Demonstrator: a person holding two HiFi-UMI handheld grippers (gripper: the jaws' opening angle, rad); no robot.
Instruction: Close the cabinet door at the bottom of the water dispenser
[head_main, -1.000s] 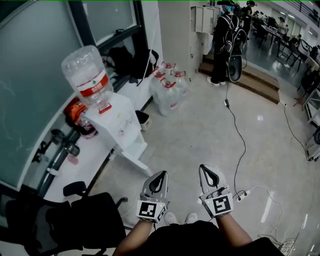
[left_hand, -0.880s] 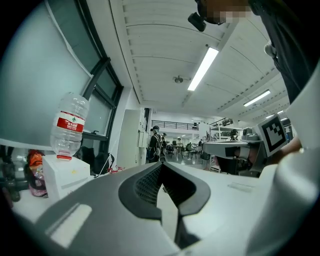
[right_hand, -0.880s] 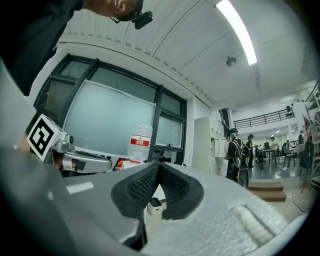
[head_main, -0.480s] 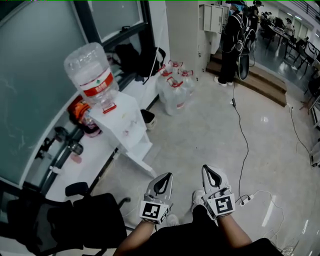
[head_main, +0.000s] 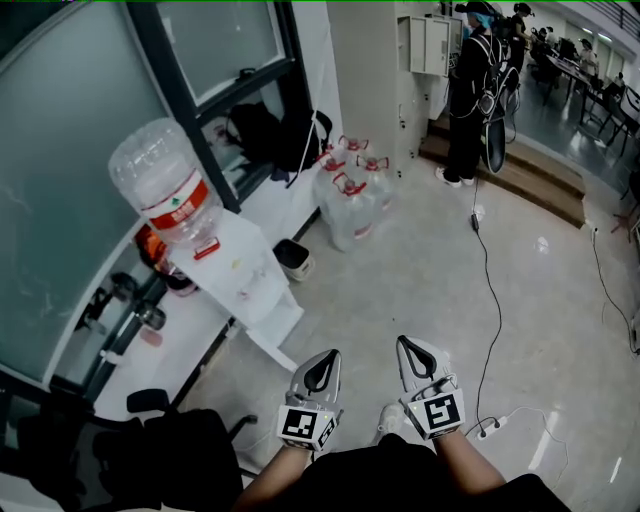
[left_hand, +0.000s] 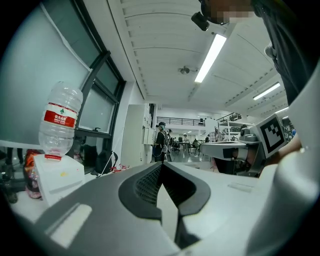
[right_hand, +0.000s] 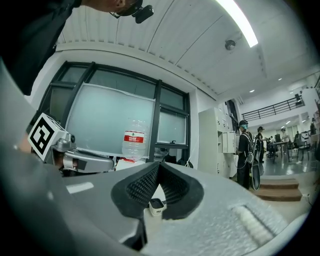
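The white water dispenser (head_main: 240, 275) stands at the left against the window wall, with a clear bottle (head_main: 160, 190) with a red label upside down on top. At its base a white door panel (head_main: 272, 345) juts out over the floor, swung open. My left gripper (head_main: 330, 356) and right gripper (head_main: 405, 344) are held level side by side, apart from the door and to its right. Both are shut with nothing in them. In the left gripper view the dispenser (left_hand: 57, 175) is at the left beyond my shut left gripper (left_hand: 161, 164). The bottle (right_hand: 133, 142) shows past my right gripper (right_hand: 159, 163).
Several full water bottles (head_main: 355, 200) stand on the floor beyond the dispenser, with a small bin (head_main: 293, 258) beside it. A black office chair (head_main: 170, 450) is at the lower left. A cable and power strip (head_main: 490, 425) lie at the right. A person (head_main: 475, 90) stands by a step.
The person has stepped forward with both grippers; the dispenser and the floor bottles sit lower and nearer in the head view. Both pairs of jaws stay together.
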